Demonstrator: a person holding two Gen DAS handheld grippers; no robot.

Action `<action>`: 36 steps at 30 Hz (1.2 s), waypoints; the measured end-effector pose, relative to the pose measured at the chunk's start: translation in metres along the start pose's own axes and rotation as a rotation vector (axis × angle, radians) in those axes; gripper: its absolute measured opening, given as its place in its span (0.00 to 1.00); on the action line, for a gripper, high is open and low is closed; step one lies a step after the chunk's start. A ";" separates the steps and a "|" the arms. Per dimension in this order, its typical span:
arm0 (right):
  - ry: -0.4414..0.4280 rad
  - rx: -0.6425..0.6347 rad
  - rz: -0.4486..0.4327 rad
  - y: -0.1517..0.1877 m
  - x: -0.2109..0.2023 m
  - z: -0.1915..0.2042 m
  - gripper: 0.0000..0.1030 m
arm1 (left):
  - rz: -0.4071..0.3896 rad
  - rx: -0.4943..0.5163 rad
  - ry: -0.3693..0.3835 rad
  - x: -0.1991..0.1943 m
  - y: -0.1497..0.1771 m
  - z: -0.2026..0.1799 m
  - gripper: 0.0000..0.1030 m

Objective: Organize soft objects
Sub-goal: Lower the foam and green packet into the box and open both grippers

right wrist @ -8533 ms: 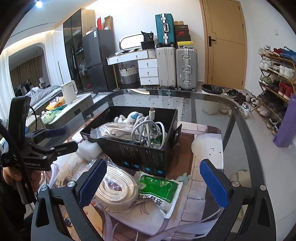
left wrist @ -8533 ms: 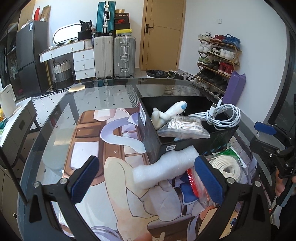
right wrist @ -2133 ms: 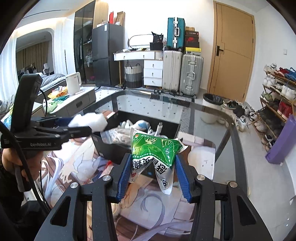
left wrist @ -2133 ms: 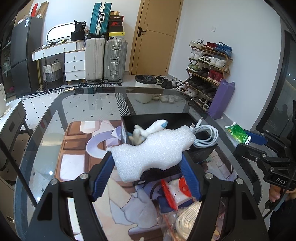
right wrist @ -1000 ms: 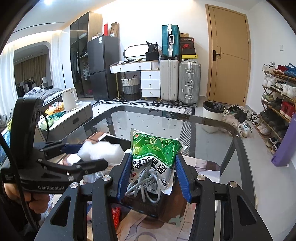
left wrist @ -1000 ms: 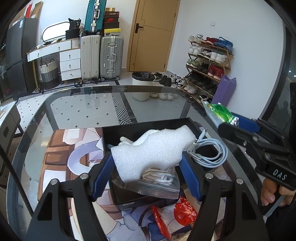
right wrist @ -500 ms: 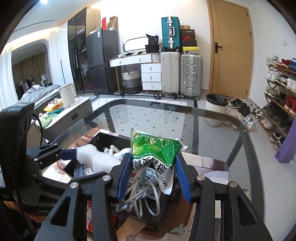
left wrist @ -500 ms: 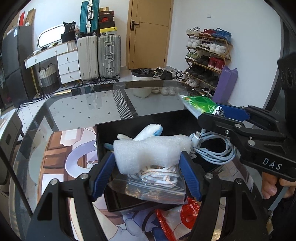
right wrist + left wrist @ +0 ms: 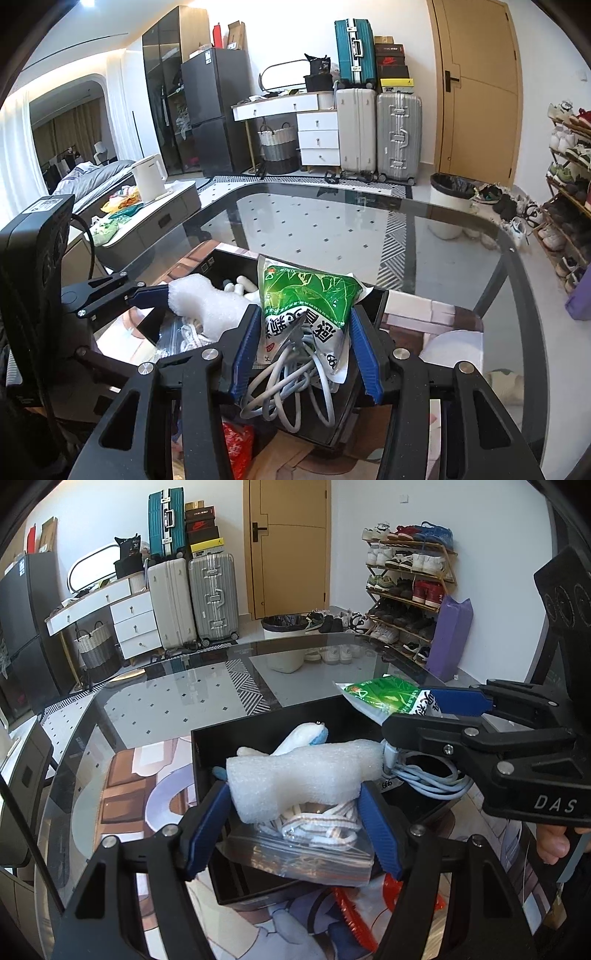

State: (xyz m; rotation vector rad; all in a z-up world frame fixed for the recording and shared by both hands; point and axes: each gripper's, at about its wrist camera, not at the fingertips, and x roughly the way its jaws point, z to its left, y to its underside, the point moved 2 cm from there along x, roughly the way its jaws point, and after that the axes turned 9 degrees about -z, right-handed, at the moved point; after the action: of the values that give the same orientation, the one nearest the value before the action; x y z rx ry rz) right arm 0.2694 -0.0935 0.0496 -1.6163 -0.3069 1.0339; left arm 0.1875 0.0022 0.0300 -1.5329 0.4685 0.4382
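My left gripper (image 9: 295,812) is shut on a white foam piece (image 9: 303,775) and holds it low over the black box (image 9: 199,760). The foam also shows in the right wrist view (image 9: 207,306). My right gripper (image 9: 303,339) is shut on a green and white packet (image 9: 306,302) over the box's right side; the packet also shows in the left wrist view (image 9: 388,698). In the box lie a bagged white cord (image 9: 317,827), a coiled pale cable (image 9: 428,779) and a white and blue plush toy (image 9: 303,738).
The box stands on a printed mat (image 9: 125,794) on a glass table (image 9: 166,701). A red and clear bag (image 9: 369,908) lies on the mat in front of the box. Suitcases, drawers and a shoe rack stand beyond the table.
Both grippers have moved further over the box. The foam piece has come down lower, close above the bagged cord, and the packet is now over the cable.
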 end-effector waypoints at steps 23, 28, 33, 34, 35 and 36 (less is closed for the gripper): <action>0.056 -0.014 -0.089 0.024 -0.056 0.014 0.99 | -0.056 -0.062 0.030 -0.051 0.011 0.015 1.00; 0.056 -0.022 -0.083 0.034 -0.064 0.022 0.99 | -0.076 -0.075 0.021 -0.063 0.017 0.018 1.00; 0.050 -0.017 -0.078 0.043 -0.071 0.025 0.99 | -0.087 -0.093 0.008 -0.073 0.025 0.023 1.00; 0.050 -0.014 -0.079 0.042 -0.073 0.027 0.99 | -0.085 -0.093 0.004 -0.074 0.026 0.024 1.00; 0.048 -0.007 -0.079 0.043 -0.075 0.028 0.99 | -0.082 -0.090 0.001 -0.074 0.026 0.023 1.00; 0.046 -0.002 -0.076 0.044 -0.076 0.029 0.99 | -0.080 -0.087 -0.002 -0.074 0.027 0.023 1.00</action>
State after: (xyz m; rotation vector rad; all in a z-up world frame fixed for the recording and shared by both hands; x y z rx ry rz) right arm 0.1898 -0.1400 0.0454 -1.6158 -0.3366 0.9378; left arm 0.1107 0.0271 0.0473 -1.6289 0.3893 0.4022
